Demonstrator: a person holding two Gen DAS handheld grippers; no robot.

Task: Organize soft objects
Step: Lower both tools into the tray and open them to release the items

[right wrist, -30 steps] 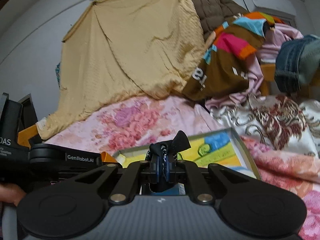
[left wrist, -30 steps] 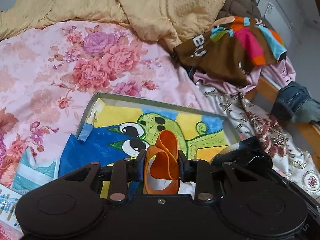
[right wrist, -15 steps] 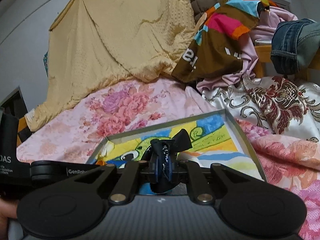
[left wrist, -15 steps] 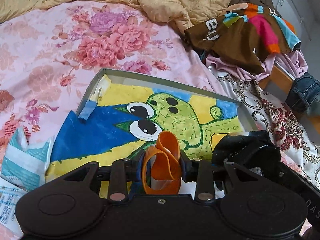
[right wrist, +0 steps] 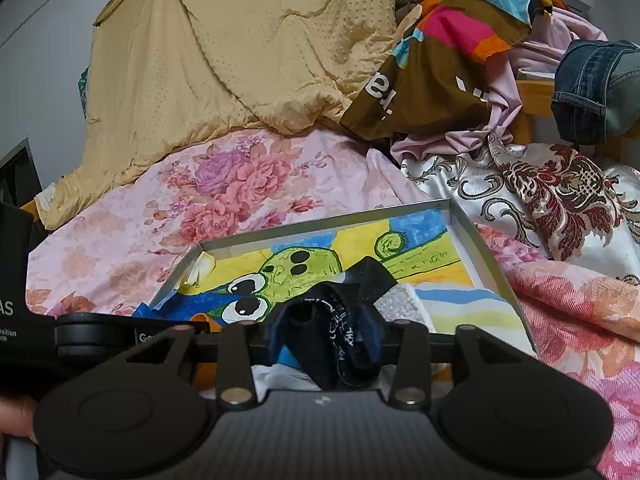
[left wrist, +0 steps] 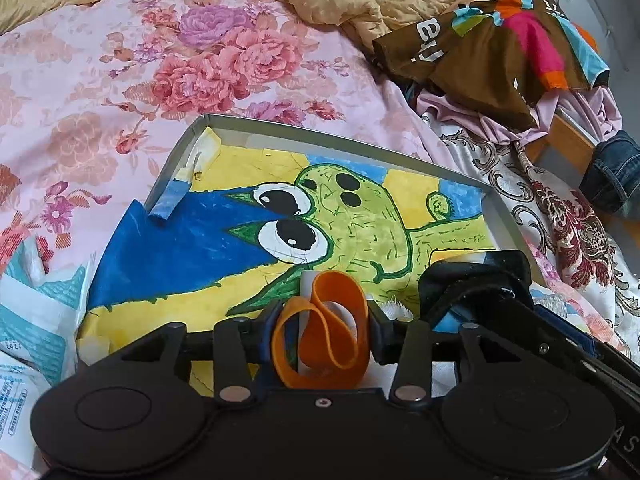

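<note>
A shallow grey tray (left wrist: pixel 320 136) lined with a painted green cartoon lies on the floral bedsheet. My left gripper (left wrist: pixel 323 312) is low over the tray's near end, its jaws opening. A looped orange band (left wrist: pixel 340 300) stands upright between the pads and still touches both. My right gripper (right wrist: pixel 328 328) is just to the right, its jaws also opening. A black band with white lettering (right wrist: pixel 344 336) sags loosely between its fingers, over a striped cloth (right wrist: pixel 460 304). The right gripper's black body (left wrist: pixel 476 284) shows in the left wrist view.
A yellow quilt (right wrist: pixel 240 60) is heaped at the back. A brown multicoloured cloth (left wrist: pixel 500 48), jeans (right wrist: pixel 600 88) and a brocade fabric (right wrist: pixel 540 192) pile up at the right. Plastic packets (left wrist: pixel 32 320) lie left of the tray. A white roll (left wrist: pixel 308 284) lies in the tray.
Both grippers came down closer to the tray. The left jaws widened and the orange band spread out. The right jaws went from pinched on the black band to apart, and the band unfolded.
</note>
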